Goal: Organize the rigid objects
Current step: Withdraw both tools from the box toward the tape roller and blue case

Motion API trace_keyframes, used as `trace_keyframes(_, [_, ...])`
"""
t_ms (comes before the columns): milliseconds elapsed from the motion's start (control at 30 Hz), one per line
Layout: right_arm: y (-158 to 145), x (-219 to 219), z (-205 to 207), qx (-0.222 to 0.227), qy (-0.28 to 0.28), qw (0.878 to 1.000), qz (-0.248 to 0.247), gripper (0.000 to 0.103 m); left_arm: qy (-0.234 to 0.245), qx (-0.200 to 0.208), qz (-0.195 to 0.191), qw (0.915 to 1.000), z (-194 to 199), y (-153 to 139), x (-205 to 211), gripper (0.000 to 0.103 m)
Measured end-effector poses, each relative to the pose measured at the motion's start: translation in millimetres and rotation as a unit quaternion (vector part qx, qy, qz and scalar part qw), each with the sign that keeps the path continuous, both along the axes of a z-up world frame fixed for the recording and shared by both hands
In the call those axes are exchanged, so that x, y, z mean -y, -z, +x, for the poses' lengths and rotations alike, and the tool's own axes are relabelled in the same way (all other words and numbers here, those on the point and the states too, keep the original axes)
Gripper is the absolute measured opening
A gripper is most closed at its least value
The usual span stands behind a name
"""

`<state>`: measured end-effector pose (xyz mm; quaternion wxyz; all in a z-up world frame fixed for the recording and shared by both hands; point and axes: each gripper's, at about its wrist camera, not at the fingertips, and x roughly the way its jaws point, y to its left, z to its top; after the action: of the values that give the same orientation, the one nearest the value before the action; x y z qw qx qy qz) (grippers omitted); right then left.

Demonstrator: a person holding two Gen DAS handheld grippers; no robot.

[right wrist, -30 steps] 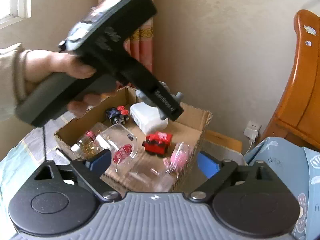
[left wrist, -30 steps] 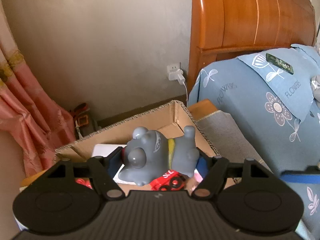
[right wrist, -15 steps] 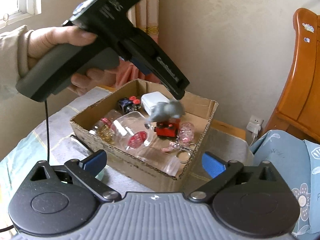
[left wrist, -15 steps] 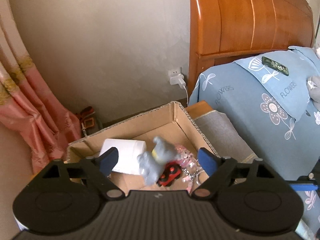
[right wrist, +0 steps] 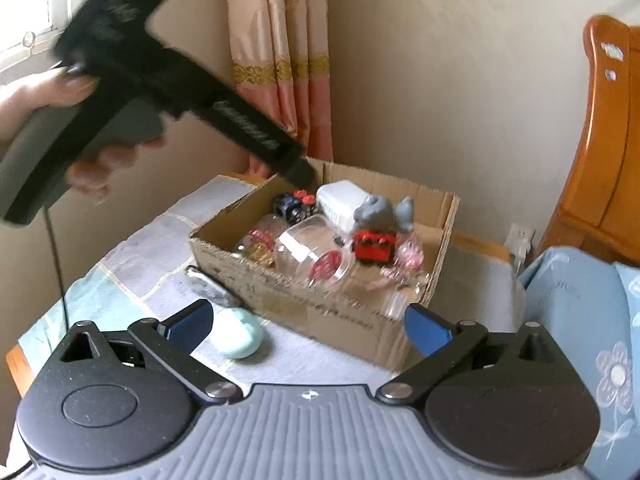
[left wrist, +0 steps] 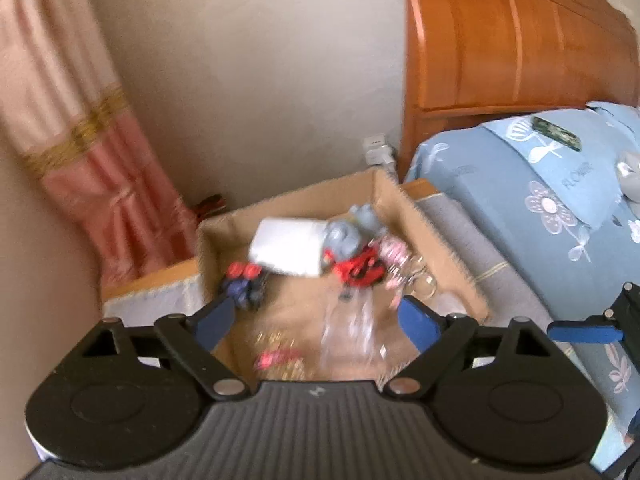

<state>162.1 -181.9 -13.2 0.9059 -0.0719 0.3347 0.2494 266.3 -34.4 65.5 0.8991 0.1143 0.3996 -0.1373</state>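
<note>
A grey toy animal (left wrist: 350, 236) (right wrist: 382, 212) lies in the cardboard box (left wrist: 440, 248) (right wrist: 320, 308), against a white block (left wrist: 290, 246) (right wrist: 340, 200) and a red toy car (left wrist: 360, 268) (right wrist: 374, 245). My left gripper (left wrist: 316, 322) hangs above the box's near side, its jaws still opening, nothing between them. In the right wrist view the left gripper's body (right wrist: 168, 92) shows held by a hand (right wrist: 36, 96). My right gripper (right wrist: 308, 326) is open and empty, short of the box. A pale green egg-shaped thing (right wrist: 238, 338) lies on the cloth by its left finger.
The box also holds a clear jar with a red lid (right wrist: 316, 256), a dark dice-like toy (right wrist: 292, 204) and a pink keyring (right wrist: 410, 256). A metal strip (right wrist: 208, 282) lies beside the box. A blue flowered bed cover (left wrist: 540, 208), wooden headboard (left wrist: 500, 40) and pink curtain (left wrist: 80, 140) surround it.
The left gripper opened and let the grey toy drop into the box, then drew back and up. The right gripper also pulled back, so the green egg-shaped thing came into view.
</note>
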Motion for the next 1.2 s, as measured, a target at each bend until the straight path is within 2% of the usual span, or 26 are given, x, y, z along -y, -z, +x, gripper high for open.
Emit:
trace_keyframes(100, [6.6,-7.3,-8.3,-0.007,0.004,1.000,-0.002,0.103,-0.020,-0.005,-0.003,0.9998,-19.3,5.3,-9.1,0.092])
trace_keyframes(267, [11.3,-15.1,-22.3,-0.012,0.015,1.000,-0.002,0.103,-0.038,0.011,0.000,0.9992,-54.0,9.6,-20.2,0.092])
trace_keyframes(467, [18.2,-24.7,-34.9,0.010,0.049,0.998,-0.029,0.103,-0.066,0.019,-0.019,0.9975,-87.5,15.1,-32.9,0.093])
trace_keyframes(700, [52.0,-43.9,-25.4,-0.018,0.052,0.998,-0.024,0.103,-0.117,0.079,-0.009,0.9900,-124.1,46.8,-56.5,0.099])
trace_keyframes(800, [70.5,-59.0,-12.6,-0.026,0.053,0.998,-0.026,0.103,-0.140,0.066,-0.036,0.9873,-130.2,65.9,-72.5,0.099])
trace_keyframes(933, [93.8,-78.0,1.7,-0.033,0.063,0.997,-0.028,0.103,-0.185,0.046,-0.074,0.9789,-134.0,89.0,-97.3,0.099])
trace_keyframes(1033, [108.1,-93.8,8.5,-0.015,0.073,0.996,-0.048,0.103,-0.203,0.042,-0.078,0.9752,-134.2,101.2,-110.6,0.099])
trace_keyframes(1200, [120.2,-107.6,21.0,-0.014,0.085,0.996,-0.037,0.103,-0.222,0.042,-0.074,0.9714,-130.0,110.0,-126.4,0.099])
